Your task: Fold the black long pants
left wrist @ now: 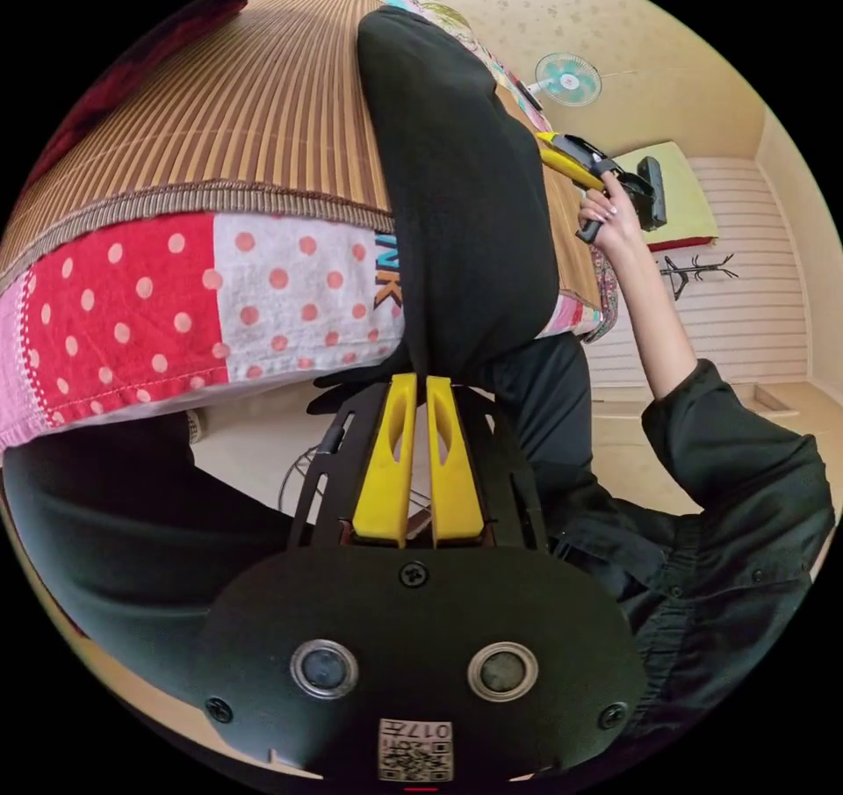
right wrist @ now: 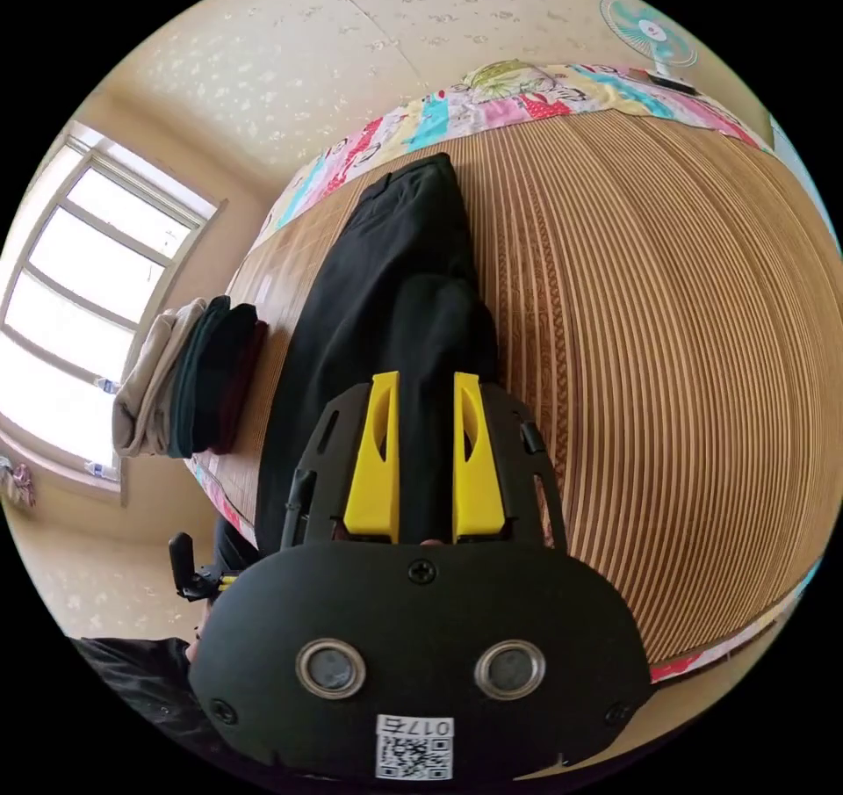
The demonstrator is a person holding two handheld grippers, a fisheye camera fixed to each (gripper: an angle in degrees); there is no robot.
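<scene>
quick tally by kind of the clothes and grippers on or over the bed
black long pants: 1
folded garments in the stack by the window: 3, as far as the colours show
grippers: 2, left gripper and right gripper
total: 6

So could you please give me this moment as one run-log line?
left hand-held gripper: shut on black pants | right hand-held gripper: shut on black pants | surface: striped mat

In the left gripper view the pants (left wrist: pixel 465 215) hide where the yellow fingers (left wrist: pixel 386 461) end. In the right gripper view the black housing covers the pants' near end, and the folded clothes (right wrist: pixel 189 373) are too small to identify.
</scene>
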